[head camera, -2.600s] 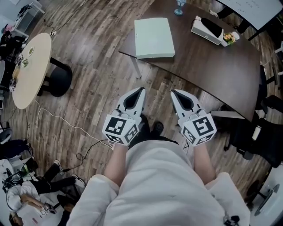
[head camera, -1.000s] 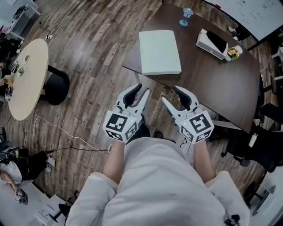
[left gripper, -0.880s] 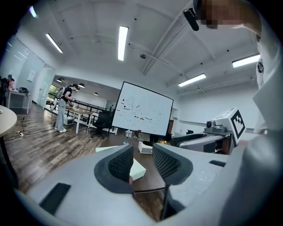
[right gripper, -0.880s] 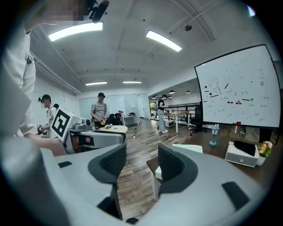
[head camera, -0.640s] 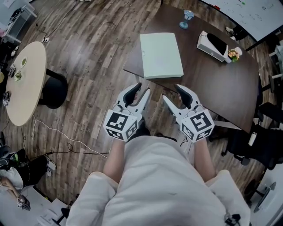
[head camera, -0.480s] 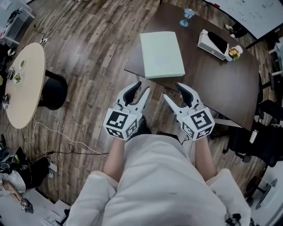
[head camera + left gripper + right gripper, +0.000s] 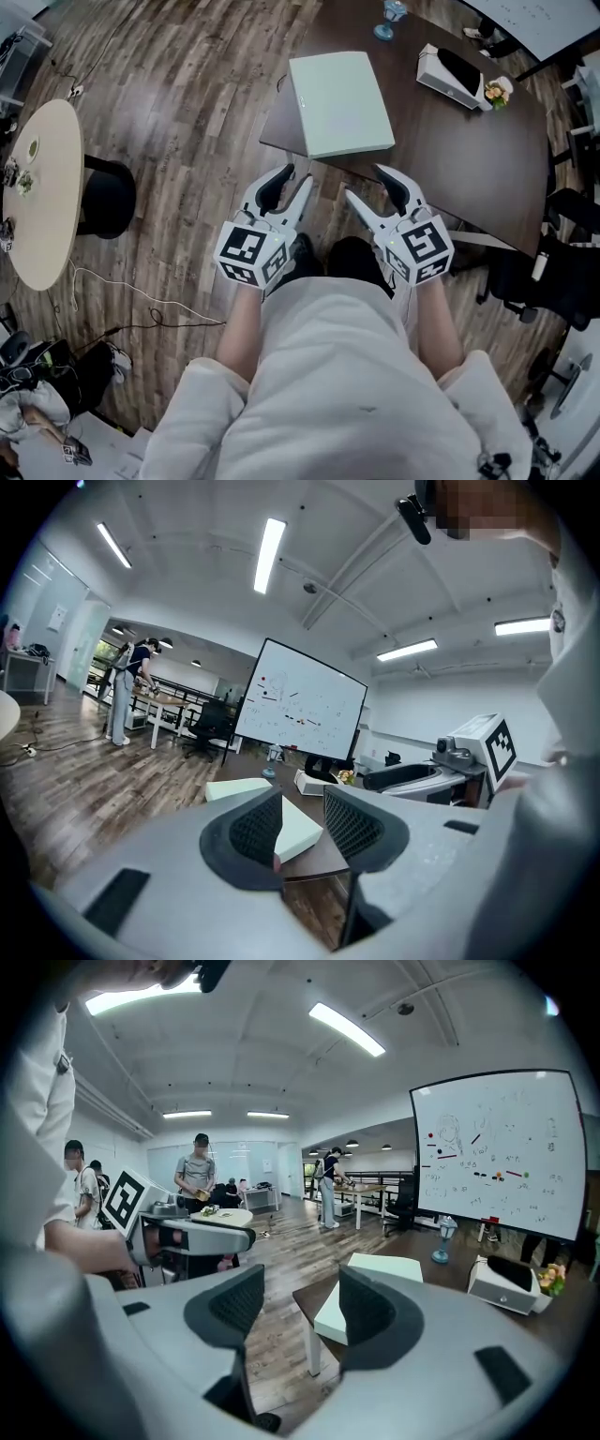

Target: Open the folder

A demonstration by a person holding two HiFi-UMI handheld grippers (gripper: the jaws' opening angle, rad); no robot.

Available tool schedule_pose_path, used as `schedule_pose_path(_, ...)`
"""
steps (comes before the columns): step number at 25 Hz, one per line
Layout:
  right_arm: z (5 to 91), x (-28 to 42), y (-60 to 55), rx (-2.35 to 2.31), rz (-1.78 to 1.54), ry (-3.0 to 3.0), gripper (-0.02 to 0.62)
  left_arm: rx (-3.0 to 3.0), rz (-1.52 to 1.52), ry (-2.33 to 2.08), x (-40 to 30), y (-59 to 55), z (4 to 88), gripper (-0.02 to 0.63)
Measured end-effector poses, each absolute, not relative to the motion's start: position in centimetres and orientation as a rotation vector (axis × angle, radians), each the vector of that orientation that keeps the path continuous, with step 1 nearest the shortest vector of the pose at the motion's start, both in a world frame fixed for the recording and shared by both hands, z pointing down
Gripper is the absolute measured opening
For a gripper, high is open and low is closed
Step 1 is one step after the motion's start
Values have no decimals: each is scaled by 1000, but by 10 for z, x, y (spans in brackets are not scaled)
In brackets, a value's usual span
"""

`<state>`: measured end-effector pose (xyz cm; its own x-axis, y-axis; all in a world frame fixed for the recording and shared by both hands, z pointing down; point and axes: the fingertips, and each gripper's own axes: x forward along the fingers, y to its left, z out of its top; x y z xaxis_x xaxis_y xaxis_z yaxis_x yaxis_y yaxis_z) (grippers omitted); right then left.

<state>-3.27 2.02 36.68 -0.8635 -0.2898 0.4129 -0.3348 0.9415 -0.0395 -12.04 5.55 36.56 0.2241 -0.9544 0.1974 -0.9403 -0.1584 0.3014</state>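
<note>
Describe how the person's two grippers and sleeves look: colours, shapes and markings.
The left gripper and right gripper match: light grey shells, curved jaws lined with dark ribbed pads, and a white cube bearing black square markers. The person wears a pale short-sleeved top.

On plank floor (image 7: 187, 112) stood dark wooden table (image 7: 459, 150). On it lay pale green folder (image 7: 339, 89), closed, at 9 o'clock; blue glass (image 7: 385, 21) at 11 o'clock; white box (image 7: 450, 70) at 1 o'clock.
</note>
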Motion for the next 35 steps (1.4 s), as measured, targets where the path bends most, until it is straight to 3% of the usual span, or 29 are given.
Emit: schedule_pose_path(35,476,-84,-36,72,-200,-2434,259,1867,-42,-1777,-151,4,438,124)
